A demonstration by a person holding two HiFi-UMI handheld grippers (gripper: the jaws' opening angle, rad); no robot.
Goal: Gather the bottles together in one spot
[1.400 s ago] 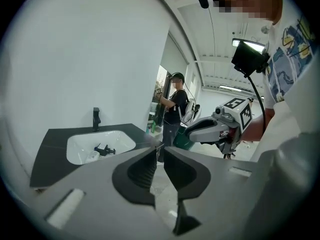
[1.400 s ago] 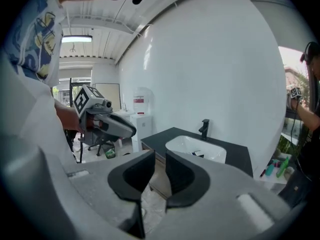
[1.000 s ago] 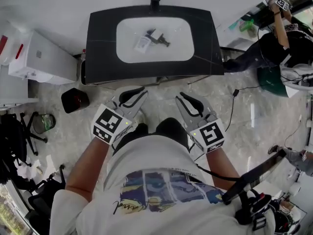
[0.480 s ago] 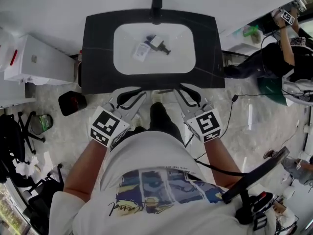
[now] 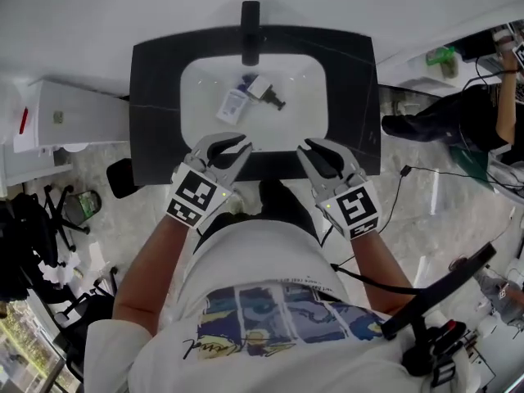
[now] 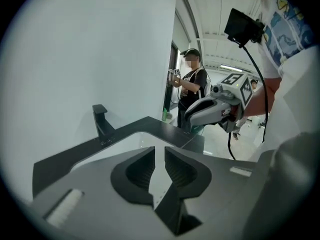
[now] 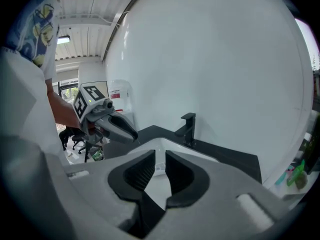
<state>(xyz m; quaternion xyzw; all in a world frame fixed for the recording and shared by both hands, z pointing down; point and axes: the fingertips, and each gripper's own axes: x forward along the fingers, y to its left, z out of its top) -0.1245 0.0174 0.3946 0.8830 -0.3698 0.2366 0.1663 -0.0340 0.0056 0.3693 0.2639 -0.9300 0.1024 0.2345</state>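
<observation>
While small pale plastic bottles [image 5: 236,102] lie far-middle in the white rectangular basin [image 5: 303,113] | left gripper [image 5: 237,147] narrow, just opening, empty | right gripper [image 5: 313,147] narrow, empty | likely light, slippery: pinch mid-body.

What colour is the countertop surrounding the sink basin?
Black countertop, framing a white basin; the head view shows it best.

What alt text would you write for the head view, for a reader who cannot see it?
A person holds the left gripper and right gripper, both empty with fingers slightly apart, over the near edge of a white sink in a black counter. Small bottles lie in the sink; the left fingers have just opened slightly.
</observation>
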